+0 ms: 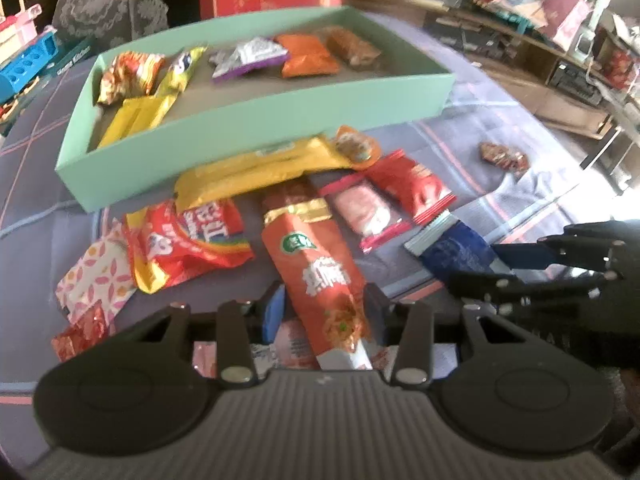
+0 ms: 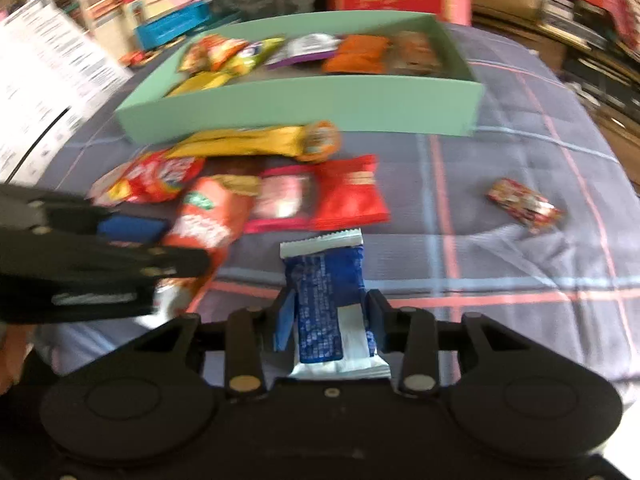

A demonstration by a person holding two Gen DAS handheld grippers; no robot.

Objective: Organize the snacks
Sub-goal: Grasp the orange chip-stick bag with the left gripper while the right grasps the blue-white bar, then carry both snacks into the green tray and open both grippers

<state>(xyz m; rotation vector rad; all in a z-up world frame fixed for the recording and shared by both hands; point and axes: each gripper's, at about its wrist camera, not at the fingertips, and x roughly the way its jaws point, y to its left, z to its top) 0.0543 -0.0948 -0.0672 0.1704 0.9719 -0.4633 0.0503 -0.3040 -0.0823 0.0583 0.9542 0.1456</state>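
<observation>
While both tools grip packets, left tool (image 1: 324,312) clamps orange packet (image 1: 320,264), right tool (image 2: 328,316) clamps blue packet (image 2: 324,280); both below green box (image 1: 256,120), ready for sorting.

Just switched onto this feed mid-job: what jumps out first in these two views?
Each gripper has a snack between its jaws: the left gripper a long orange foil packet, the right gripper a dark blue wrapper with silver ends. Behind them, a shallow mint-green cardboard tray holds several sorted packets, with loose bright packets strewn on the plaid cloth before it.
</observation>
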